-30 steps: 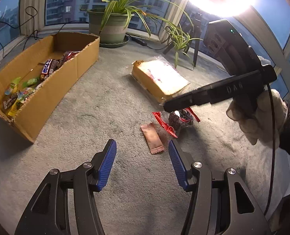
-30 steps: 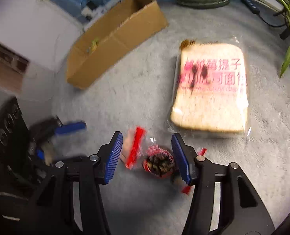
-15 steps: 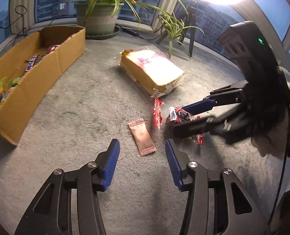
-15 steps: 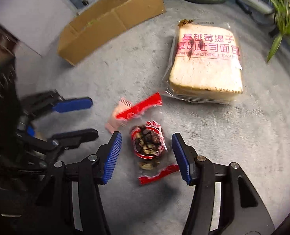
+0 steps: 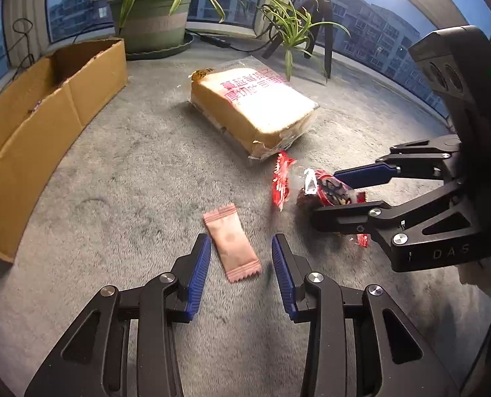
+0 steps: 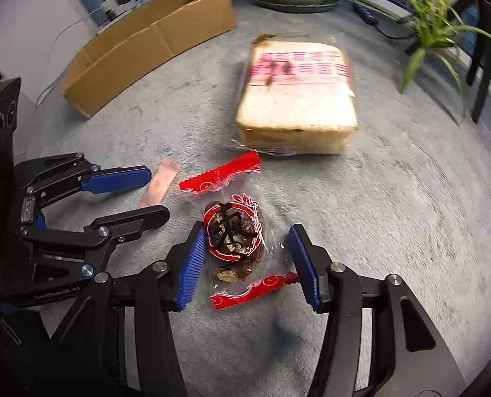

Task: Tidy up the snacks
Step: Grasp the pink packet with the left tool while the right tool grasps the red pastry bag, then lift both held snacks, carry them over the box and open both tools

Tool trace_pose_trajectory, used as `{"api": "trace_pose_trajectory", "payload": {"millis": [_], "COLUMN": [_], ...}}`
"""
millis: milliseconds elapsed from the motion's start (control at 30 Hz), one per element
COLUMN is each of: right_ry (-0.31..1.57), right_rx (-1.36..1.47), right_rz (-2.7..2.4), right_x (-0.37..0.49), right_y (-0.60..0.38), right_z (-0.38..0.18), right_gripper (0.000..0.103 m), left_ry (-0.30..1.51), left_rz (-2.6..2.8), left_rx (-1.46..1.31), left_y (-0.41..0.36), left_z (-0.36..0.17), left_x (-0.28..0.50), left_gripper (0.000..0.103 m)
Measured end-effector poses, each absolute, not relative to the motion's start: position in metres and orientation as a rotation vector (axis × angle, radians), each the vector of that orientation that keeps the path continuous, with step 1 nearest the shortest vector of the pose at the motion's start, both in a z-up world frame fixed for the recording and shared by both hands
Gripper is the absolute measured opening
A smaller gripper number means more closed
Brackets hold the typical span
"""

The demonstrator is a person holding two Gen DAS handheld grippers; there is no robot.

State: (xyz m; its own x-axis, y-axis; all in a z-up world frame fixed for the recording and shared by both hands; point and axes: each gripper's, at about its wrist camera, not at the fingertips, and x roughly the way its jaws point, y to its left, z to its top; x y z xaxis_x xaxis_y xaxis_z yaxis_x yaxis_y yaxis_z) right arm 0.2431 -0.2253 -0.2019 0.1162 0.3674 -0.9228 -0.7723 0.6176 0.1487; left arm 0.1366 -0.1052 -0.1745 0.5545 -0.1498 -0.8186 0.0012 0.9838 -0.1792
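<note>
A pink snack packet [image 5: 233, 243] lies on the grey carpet; my open left gripper [image 5: 240, 271] straddles its near end. It also shows in the right wrist view [image 6: 161, 183], with the left gripper [image 6: 152, 192] around it. A clear, red-edged packet of dried dates [image 6: 233, 235] lies between the open fingers of my right gripper [image 6: 245, 264]. In the left wrist view the date packet [image 5: 328, 192] sits between the right gripper's fingers [image 5: 364, 173]. A bagged loaf of toast bread [image 5: 255, 109] [image 6: 298, 96] lies beyond.
An open cardboard box [image 5: 40, 132] [image 6: 152, 43] stands to the left. A potted plant [image 5: 152, 23], a smaller plant [image 5: 291, 33] and a tripod [image 5: 321, 20] stand by the windows, with cables along the sill.
Both grippers have come down and forward. The left now straddles the pink packet, the right now straddles the date packet. Both stay open.
</note>
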Motion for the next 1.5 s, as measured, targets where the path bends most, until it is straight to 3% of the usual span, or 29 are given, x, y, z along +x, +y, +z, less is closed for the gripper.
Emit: {"api": "trace_pose_trajectory", "payload": {"millis": [67,167,200,500,733,1500], "right_ry": [1.187,1.192,1.193,1.167,1.117,1.065], "right_rx": [-0.391,-0.375,-0.374,-0.395,-0.378,-0.310], "right_rz": [0.852,0.816,0.810,0.786,0.765,0.665], "right_x": [0.244,0.242,0.242,0.234,0.229,0.208], "right_y": [-0.229,-0.237,-0.238,-0.244,-0.244,-0.254], "right_z": [-0.202,-0.202,-0.202,-0.201,-0.199,-0.171], "right_gripper": [0.053,0.053,0.053,0.053,0.037,0.035], "left_ry": [0.977,0.965,0.962,0.949,0.936,0.843], "left_rz": [-0.078,-0.032,-0.030,-0.074,-0.085,-0.141], "left_rx": [-0.145,-0.058,-0.046,-0.002,-0.020,-0.056], "left_y": [-0.109,-0.115,-0.115,-0.109,-0.107,-0.085], "left_z": [-0.174,-0.175,-0.176,-0.176,-0.174,-0.142], "left_x": [0.139,0.140,0.139,0.134,0.131,0.110], "left_gripper": [0.036,0.020,0.018,0.018,0.017,0.017]}}
